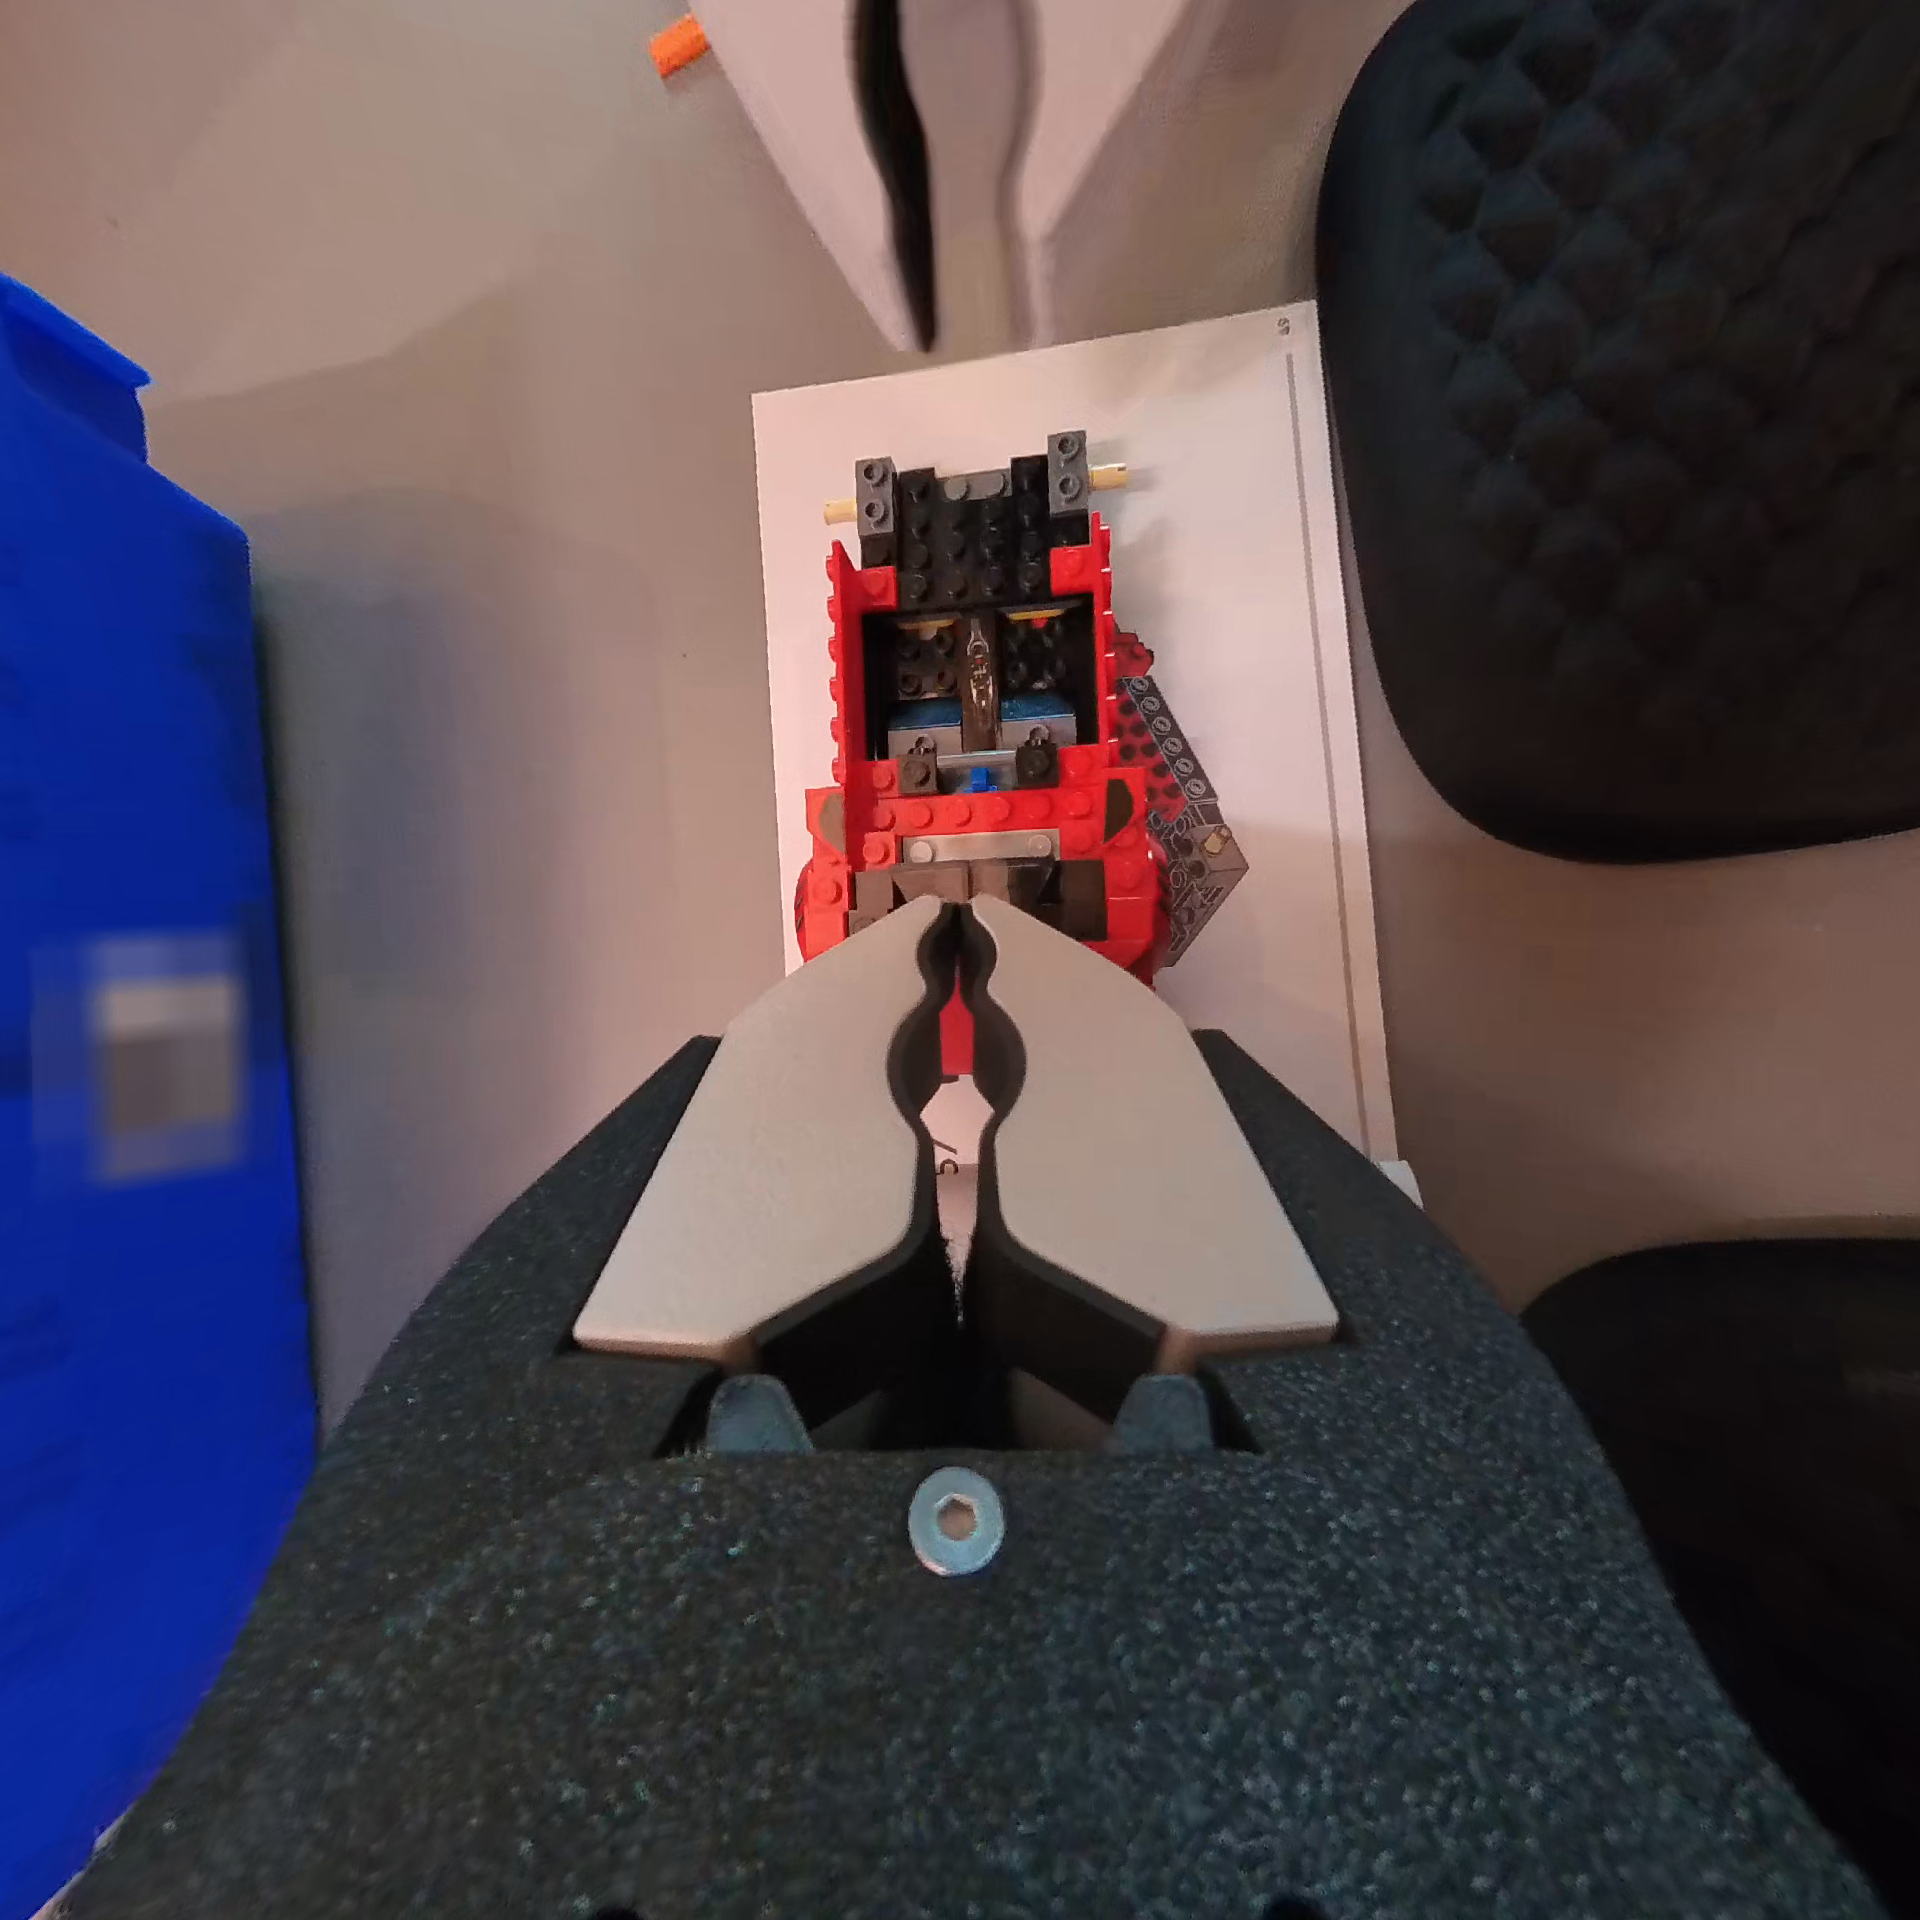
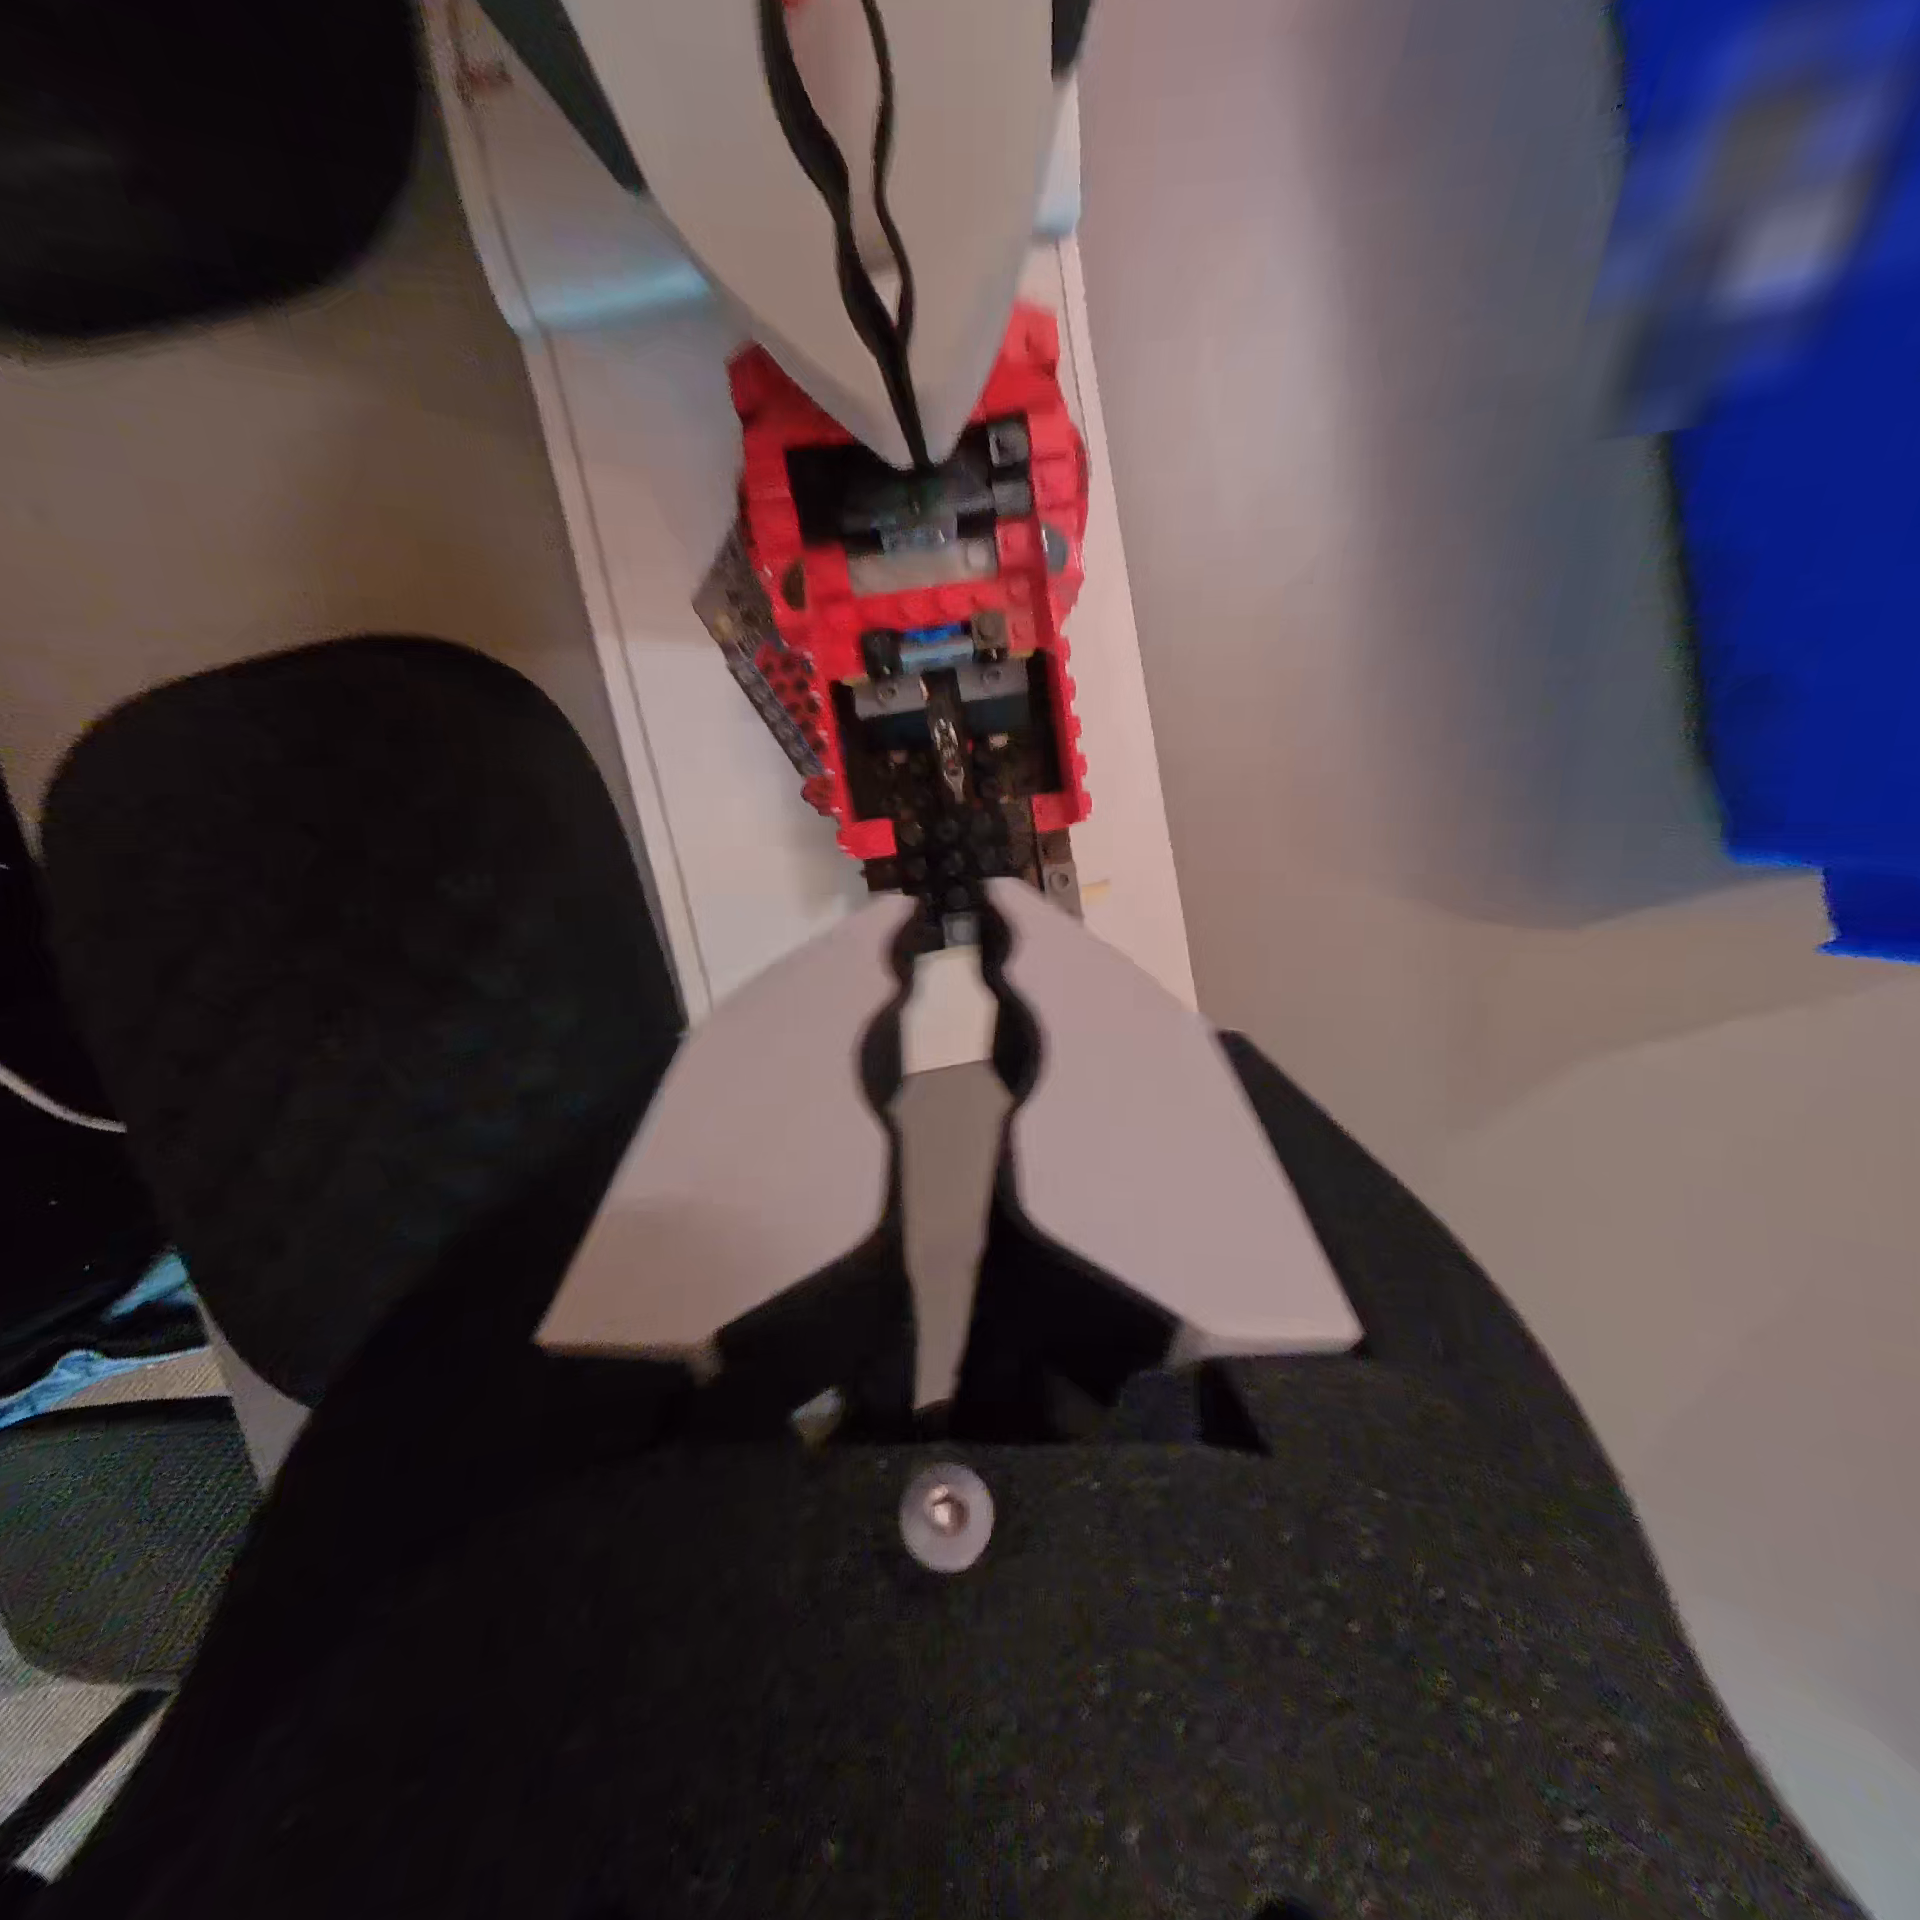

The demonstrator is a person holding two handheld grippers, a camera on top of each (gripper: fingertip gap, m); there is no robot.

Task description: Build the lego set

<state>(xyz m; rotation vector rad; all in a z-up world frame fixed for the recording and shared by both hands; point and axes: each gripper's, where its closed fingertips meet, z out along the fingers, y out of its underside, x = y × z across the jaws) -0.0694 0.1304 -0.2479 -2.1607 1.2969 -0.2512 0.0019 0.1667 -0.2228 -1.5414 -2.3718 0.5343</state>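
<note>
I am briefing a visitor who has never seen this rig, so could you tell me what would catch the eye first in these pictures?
The red and black lego car stands out, lying on a white sheet on the pale table. The left gripper meets its red end and the right gripper its black end, both nearly shut; whether either grips a brick is unclear. A bright blue bin fills the left edge of the left wrist view.

In the left wrist view the blue bin (image 1: 125, 935) blocks 9 o'clock of the model (image 1: 971, 717), and black cushions (image 1: 1621, 416) crowd 1 to 4 o'clock. Bare table (image 1: 520, 675) between bin and model leaves a passage. Grippers close both ends at 12 and 6.
</note>
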